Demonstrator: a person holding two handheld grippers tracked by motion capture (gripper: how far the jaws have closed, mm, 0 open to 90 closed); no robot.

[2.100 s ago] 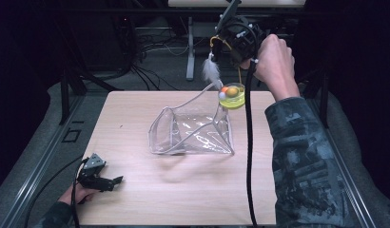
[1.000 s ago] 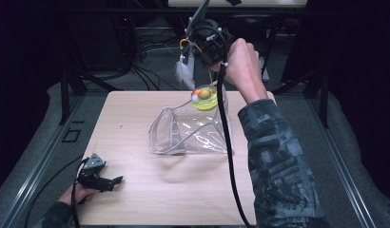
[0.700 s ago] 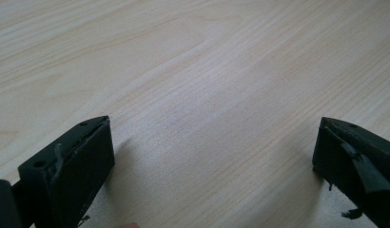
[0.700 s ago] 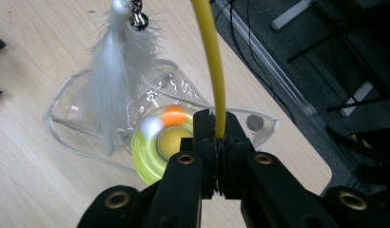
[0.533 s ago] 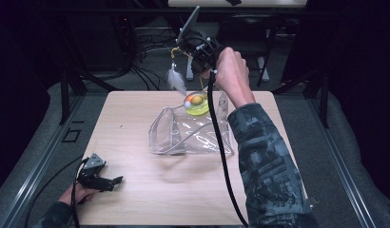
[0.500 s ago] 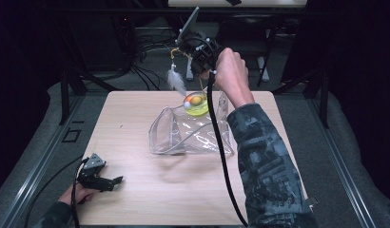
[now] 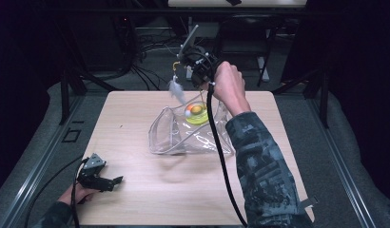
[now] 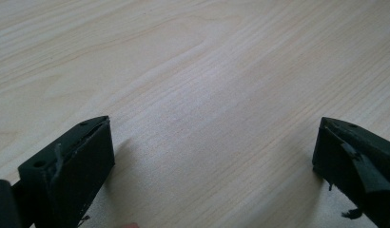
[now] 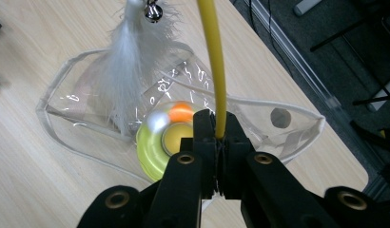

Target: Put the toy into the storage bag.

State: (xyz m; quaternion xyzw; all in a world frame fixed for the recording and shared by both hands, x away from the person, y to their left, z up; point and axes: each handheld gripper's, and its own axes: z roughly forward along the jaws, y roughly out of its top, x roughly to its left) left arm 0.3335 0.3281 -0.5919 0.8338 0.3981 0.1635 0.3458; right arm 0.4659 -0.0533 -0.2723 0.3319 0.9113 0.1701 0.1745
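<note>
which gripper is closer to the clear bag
Right. The right gripper is raised above the clear bag's far edge, shut on a yellow rod; the left gripper rests at the table's near-left corner.

A: left gripper (image 7: 118, 180)?
B: low at the bench's near-left corner, jaws wide apart.
A: right gripper (image 9: 215, 137)?
B: raised at far edge, jaws clamped together, forearm extended.

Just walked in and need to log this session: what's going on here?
A person holds a claw in each hand. The right claw is shut on a yellow wand with a white feather and small bell dangling above a clear plastic bag on the wooden table. The left claw rests open near the table's front corner.
</note>
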